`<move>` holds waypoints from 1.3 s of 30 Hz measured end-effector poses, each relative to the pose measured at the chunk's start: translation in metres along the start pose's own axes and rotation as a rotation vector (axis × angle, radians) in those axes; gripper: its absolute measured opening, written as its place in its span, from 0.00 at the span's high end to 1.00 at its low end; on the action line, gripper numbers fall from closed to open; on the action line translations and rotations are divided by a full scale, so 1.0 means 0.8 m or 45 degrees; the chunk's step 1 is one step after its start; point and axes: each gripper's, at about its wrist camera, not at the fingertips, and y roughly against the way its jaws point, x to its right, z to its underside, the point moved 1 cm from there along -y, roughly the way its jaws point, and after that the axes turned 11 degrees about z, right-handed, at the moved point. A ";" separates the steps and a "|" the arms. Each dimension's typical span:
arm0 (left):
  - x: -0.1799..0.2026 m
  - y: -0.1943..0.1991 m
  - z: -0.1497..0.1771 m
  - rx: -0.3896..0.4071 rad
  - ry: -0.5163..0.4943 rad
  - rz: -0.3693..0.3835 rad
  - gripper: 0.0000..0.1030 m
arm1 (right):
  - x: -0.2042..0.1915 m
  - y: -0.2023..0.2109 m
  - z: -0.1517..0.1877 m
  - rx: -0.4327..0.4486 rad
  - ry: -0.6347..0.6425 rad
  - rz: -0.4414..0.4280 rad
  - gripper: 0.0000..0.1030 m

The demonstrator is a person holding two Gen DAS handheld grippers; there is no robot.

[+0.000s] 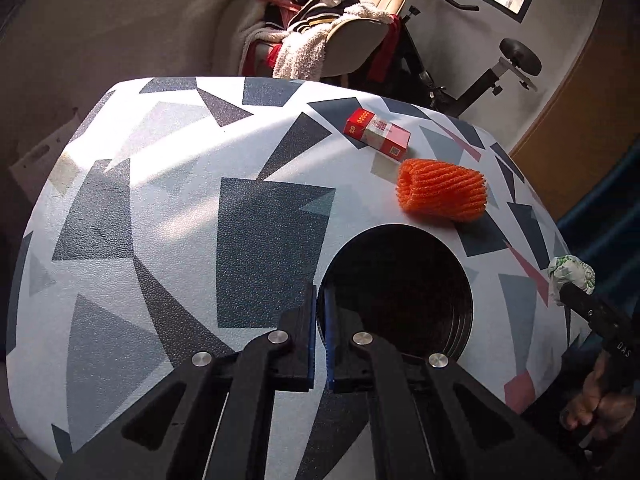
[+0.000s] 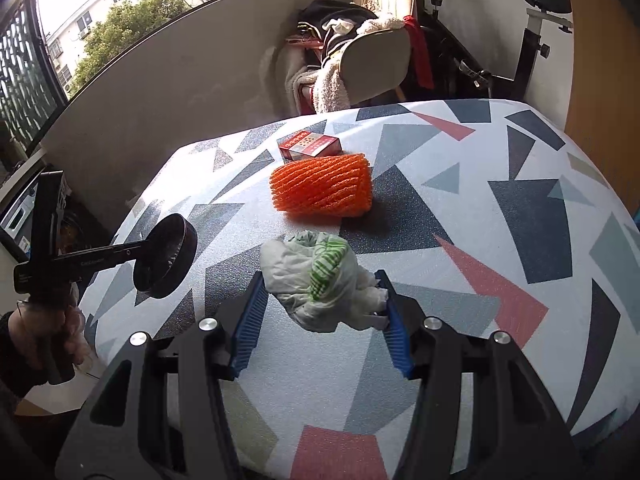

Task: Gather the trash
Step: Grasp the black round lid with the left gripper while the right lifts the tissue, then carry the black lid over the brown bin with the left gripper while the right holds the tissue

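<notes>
My left tongs (image 1: 320, 292) are clenched on the rim of a black round container (image 1: 400, 288), holding it tilted with its dark mouth open over the left part of the desk (image 2: 500, 200). My right tongs (image 2: 320, 280) are grasping a crumpled white-and-green wrapper (image 2: 304, 276), blue pads pressed against both its sides, above the patterned cover. Farther back, an orange foam net sleeve (image 2: 320, 190) lies on its side on the desk. A red box (image 2: 310, 145) lies just behind it, close to the far edge.
</notes>
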 end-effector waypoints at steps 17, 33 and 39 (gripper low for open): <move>0.101 0.098 0.206 0.019 -0.257 0.058 0.96 | -0.042 0.079 0.063 0.009 0.081 -0.028 0.46; 0.108 0.089 0.269 0.008 -0.269 0.086 0.89 | -0.055 0.092 0.106 -0.055 0.106 -0.036 0.46; 0.098 0.106 0.266 0.127 -0.217 0.104 0.32 | -0.057 0.090 0.117 -0.062 0.111 -0.021 0.46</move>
